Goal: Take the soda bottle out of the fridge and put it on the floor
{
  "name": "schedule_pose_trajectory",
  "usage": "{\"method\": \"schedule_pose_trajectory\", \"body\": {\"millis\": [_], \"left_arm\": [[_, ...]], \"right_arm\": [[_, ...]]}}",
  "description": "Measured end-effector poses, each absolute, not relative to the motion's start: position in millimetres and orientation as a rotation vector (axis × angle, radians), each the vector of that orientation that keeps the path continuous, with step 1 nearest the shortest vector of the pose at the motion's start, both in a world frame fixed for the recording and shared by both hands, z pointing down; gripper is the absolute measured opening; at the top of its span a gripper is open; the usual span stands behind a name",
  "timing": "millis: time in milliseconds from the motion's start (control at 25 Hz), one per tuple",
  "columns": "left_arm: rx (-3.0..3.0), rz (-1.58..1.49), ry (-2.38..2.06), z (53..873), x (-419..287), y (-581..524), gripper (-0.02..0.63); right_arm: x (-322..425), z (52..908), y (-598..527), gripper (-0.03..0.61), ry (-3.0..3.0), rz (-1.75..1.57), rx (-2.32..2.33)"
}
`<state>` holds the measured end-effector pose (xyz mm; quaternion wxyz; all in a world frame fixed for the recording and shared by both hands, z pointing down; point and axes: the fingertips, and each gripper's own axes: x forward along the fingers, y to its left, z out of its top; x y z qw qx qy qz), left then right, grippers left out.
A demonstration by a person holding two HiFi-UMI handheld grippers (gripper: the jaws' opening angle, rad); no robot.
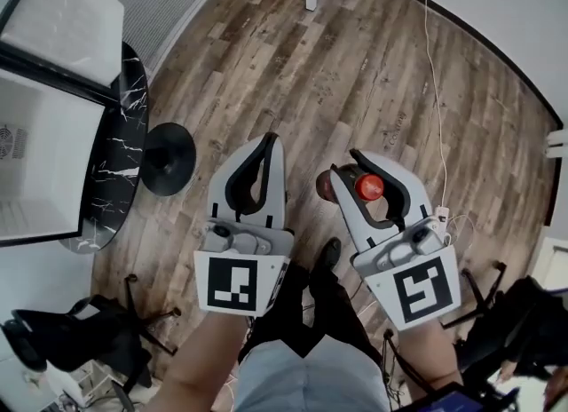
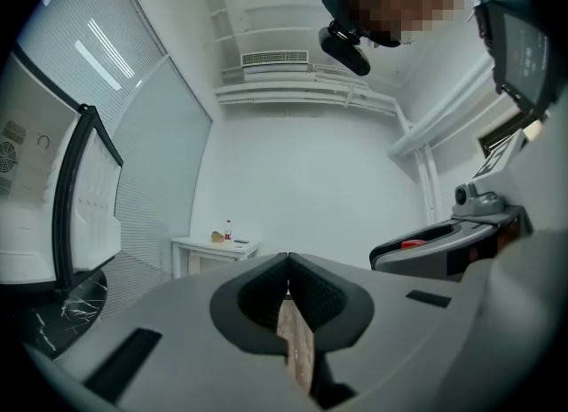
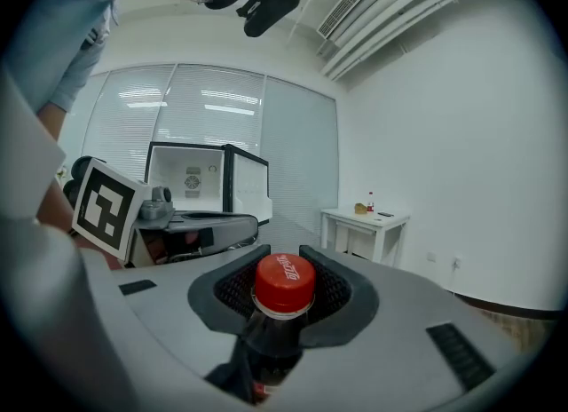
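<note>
R: right fingers part-open, clamped on bottle neck just under cap, above floor | L: left fingers pressed together, empty | Handling: I judge it full, heavy, slick; the neck collar is my safest hold.

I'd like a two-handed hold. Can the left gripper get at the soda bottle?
Probably yes: the left gripper is empty beside the right gripper, which grips the soda bottle by its neck, and nothing lies between them. The left jaws are shut and must open first.

Wood-plank floor, white walls — small white table, blinded windows
</note>
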<state>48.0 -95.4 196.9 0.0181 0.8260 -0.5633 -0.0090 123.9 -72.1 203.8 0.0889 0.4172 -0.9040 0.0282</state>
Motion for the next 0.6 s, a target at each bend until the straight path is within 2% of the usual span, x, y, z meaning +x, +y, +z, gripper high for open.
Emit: {"method": "schedule_pose_trajectory", "body": {"millis": [600], "left_arm": [[2.626,0.090,-1.578,327.8,115.1,-110.6,0.012]], "right_arm": [[197.4,336.9,-73.6,0.115,-2.565,0.159,1.387]]}}
